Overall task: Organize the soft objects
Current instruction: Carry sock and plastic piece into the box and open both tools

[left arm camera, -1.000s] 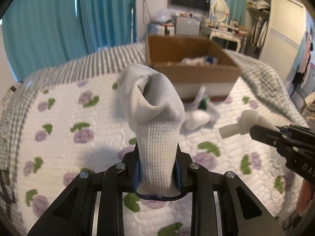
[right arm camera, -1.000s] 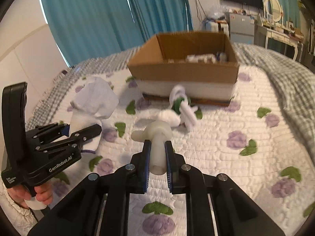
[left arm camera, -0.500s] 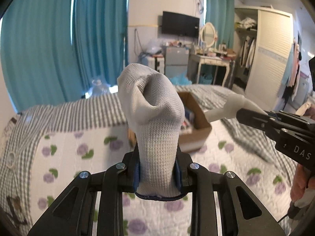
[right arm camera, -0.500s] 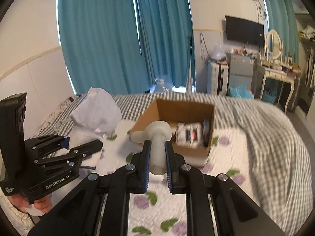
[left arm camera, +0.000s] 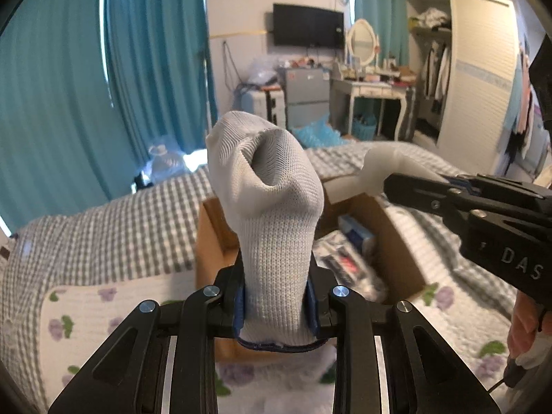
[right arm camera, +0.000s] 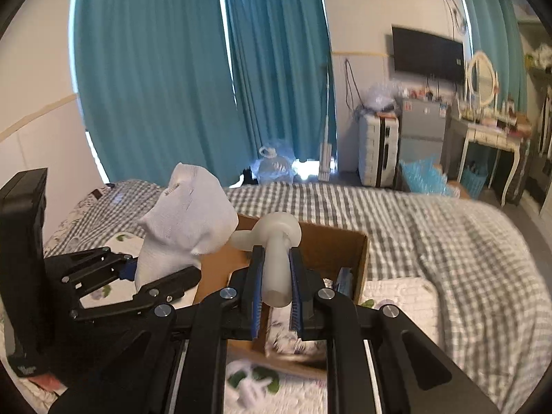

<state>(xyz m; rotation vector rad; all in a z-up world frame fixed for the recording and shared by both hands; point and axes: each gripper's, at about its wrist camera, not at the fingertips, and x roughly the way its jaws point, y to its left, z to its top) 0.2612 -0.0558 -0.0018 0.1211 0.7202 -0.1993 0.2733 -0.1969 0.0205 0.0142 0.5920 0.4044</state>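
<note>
My left gripper [left arm camera: 276, 307] is shut on a white knit sock [left arm camera: 269, 207] that stands up between its fingers; the sock also shows in the right wrist view [right arm camera: 186, 227]. My right gripper [right arm camera: 276, 286] is shut on a smooth white sock or soft roll [right arm camera: 274, 262], which shows at the right in the left wrist view [left arm camera: 383, 169]. Both grippers are held up in the air over the near edge of an open cardboard box [left arm camera: 210, 238] on the bed, which also shows in the right wrist view [right arm camera: 331, 245]. The box holds folded items [left arm camera: 345, 255].
The bed has a grey checked blanket [right arm camera: 431, 227] and a white quilt with purple flowers [left arm camera: 89, 314]. A white and green soft item [right arm camera: 252, 383] lies on the quilt in front of the box. Teal curtains [right arm camera: 172, 69], a dresser and a wardrobe stand behind.
Both grippers have risen from low over the quilt and moved forward to the box, each still holding its sock. The box is now close below them.
</note>
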